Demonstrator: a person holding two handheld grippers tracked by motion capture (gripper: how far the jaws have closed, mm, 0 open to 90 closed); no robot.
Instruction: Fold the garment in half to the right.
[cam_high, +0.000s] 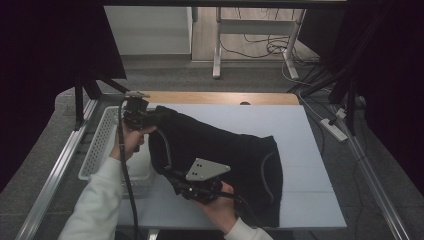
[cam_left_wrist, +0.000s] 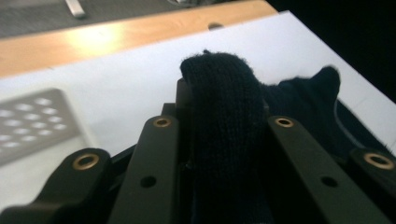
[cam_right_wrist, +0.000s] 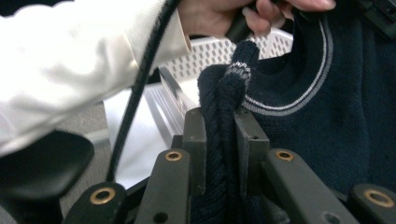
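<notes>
Item count: I hold two grippers, my left gripper (cam_high: 150, 119) and my right gripper (cam_high: 172, 176), one in each hand. One dark knitted garment (cam_high: 225, 155) lies on one worktop (cam_high: 310, 165). One white perforated basket (cam_high: 102, 142) stands at its left edge.

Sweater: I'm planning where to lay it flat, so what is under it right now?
The dark sweater lies on the pale table mat. Whatever lies beneath its middle is covered.
</notes>
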